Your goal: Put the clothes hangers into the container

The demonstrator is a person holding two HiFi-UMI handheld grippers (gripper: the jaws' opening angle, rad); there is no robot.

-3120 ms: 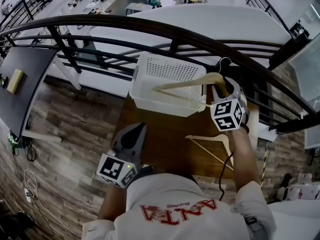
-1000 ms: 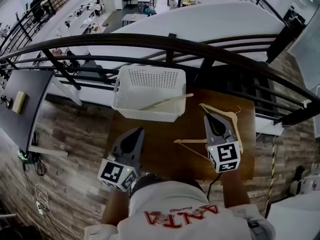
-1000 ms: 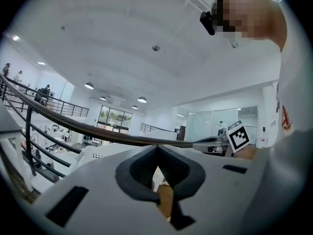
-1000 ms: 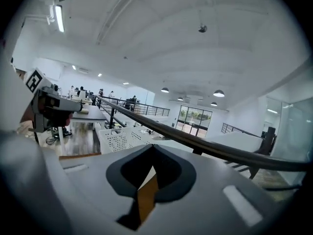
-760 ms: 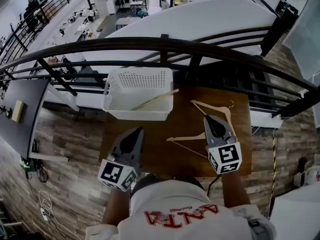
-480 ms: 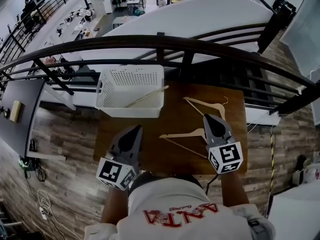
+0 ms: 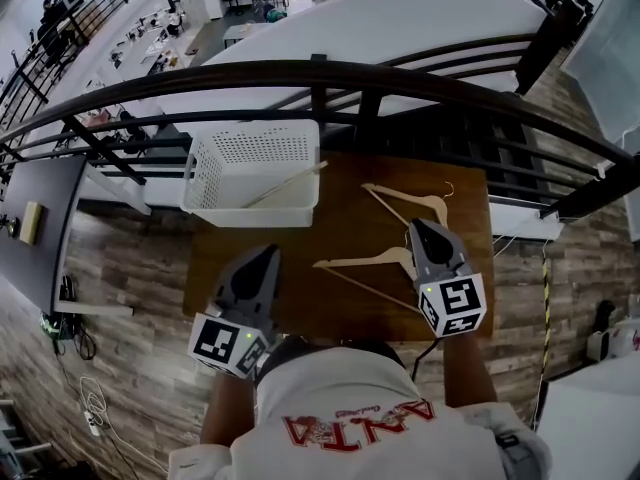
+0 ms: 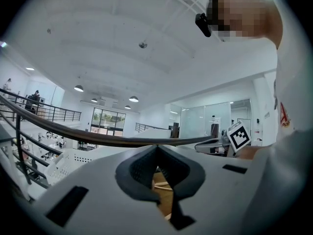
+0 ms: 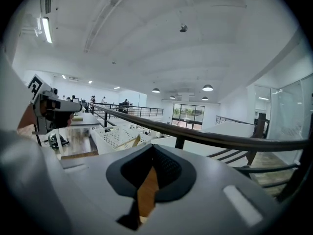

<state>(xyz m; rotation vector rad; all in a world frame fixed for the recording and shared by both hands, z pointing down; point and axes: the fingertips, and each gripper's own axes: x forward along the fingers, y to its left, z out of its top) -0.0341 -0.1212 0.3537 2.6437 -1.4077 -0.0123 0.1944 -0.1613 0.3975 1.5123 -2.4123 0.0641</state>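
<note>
Right hand-held gripper, clenched empty, hangs by two clothes hangers right of centre; my left hand-held gripper is clenched too.

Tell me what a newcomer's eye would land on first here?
Probably the two grey hand-held tools, the left gripper and right gripper, over a brown table. Next, the white basket at the table's far left corner with a wooden hanger poking out, plus a far hanger and a near hanger lying by the right gripper.

A hanger is lying in the basket ahead of the left gripper. Two loose hangers are lying beside the right gripper.
</note>
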